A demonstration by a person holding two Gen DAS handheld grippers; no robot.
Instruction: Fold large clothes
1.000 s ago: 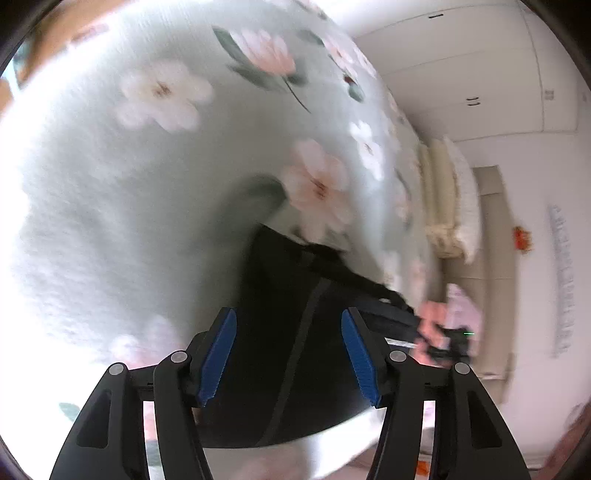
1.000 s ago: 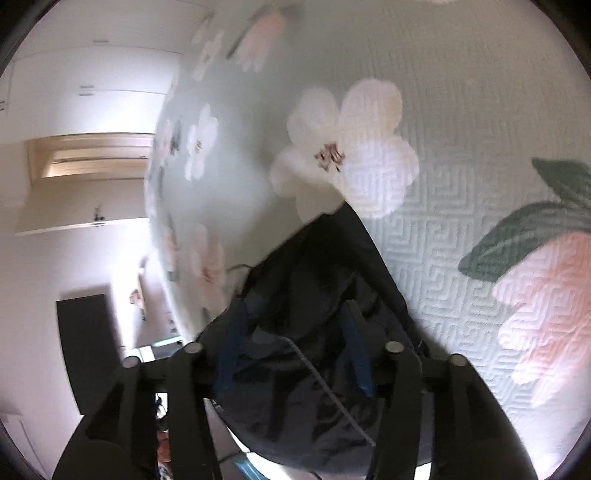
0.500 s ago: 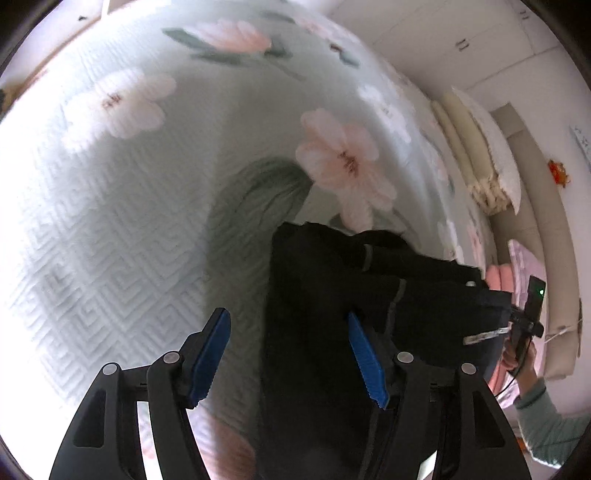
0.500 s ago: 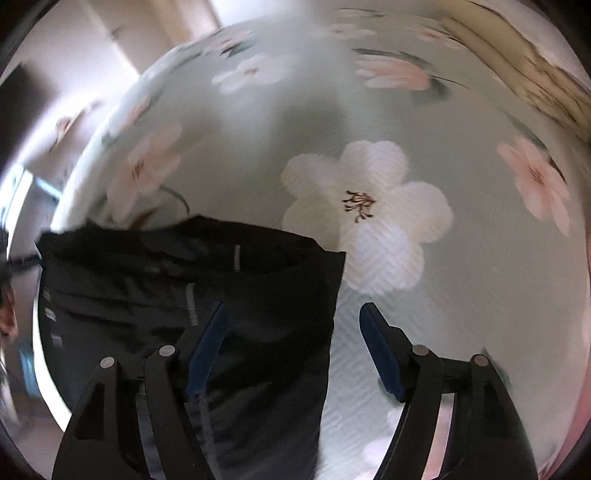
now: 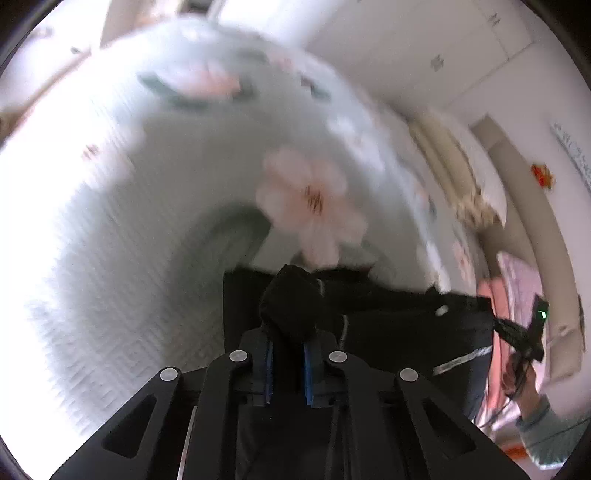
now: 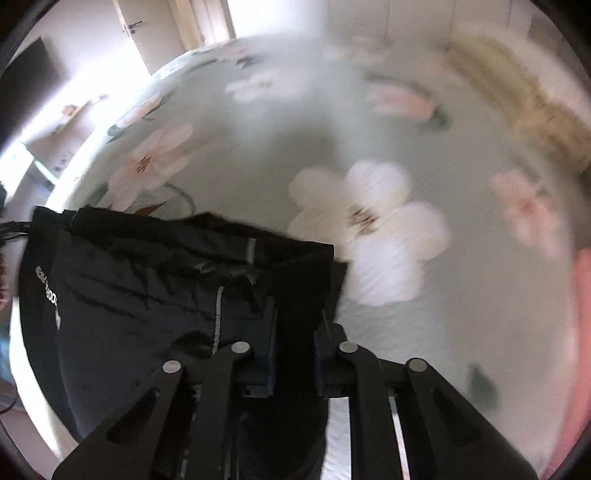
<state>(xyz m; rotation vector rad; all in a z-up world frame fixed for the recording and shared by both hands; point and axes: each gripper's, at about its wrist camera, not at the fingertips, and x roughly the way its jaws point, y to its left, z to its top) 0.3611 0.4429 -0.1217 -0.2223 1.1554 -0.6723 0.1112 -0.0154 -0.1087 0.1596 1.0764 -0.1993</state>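
Both sets of jaws have just snapped closed since half a second back: the left gripper point(image 5: 287, 356) now pinches a bunched fold of the black garment point(image 5: 388, 317), and the right gripper point(image 6: 293, 341) clamps its edge near the corner. The slick, creased dark fabric point(image 6: 147, 295), with thin reflective stripes, lies on a quilted pale-green bedspread point(image 6: 424, 325) printed with big blossoms. Beyond, blurred, sit cream pillows point(image 5: 443, 155), white cupboards point(image 5: 424, 48) and a door point(image 6: 147, 29).

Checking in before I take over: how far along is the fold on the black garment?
Early. The black garment already lies on the floral bedspread. In hand: left gripper and right gripper have just closed, each pinching its fabric. Left: the garment still looks rumpled, no neat fold visible.
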